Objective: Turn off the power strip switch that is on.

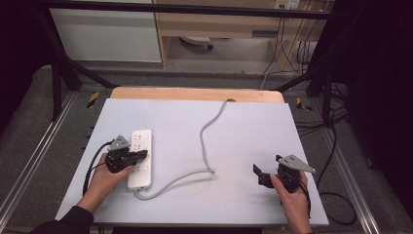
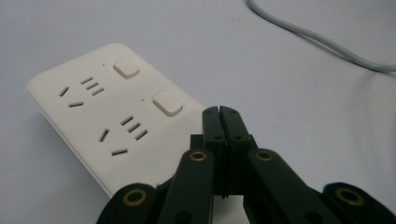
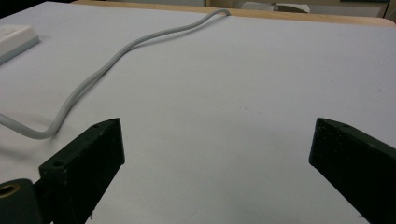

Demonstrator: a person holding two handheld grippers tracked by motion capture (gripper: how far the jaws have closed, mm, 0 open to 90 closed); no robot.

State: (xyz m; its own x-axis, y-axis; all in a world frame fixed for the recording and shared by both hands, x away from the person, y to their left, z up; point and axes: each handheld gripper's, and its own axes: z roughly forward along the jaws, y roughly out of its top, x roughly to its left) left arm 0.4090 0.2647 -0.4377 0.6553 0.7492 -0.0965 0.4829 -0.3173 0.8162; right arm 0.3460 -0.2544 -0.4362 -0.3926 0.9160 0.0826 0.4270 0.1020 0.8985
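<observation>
A white power strip [image 1: 141,146] lies on the left of the white tabletop [image 1: 253,131], its grey cable [image 1: 207,141] curling to the back edge. My left gripper [image 1: 144,155] hovers over the strip's middle. In the left gripper view its jaws are pressed together with nothing between them, the left gripper [image 2: 219,112] tips beside a square switch [image 2: 167,102] on the power strip [image 2: 93,121]. My right gripper [image 1: 259,175] rests at the front right. In its own view the right gripper [image 3: 217,140] stands wide open over bare tabletop, the cable [image 3: 93,79] off to its left.
A wooden table edge [image 1: 195,93] shows behind the white top. Black frame rails and loose cables [image 1: 336,126] run along the floor on both sides. A corner of the power strip [image 3: 14,39] shows at the far left of the right gripper view.
</observation>
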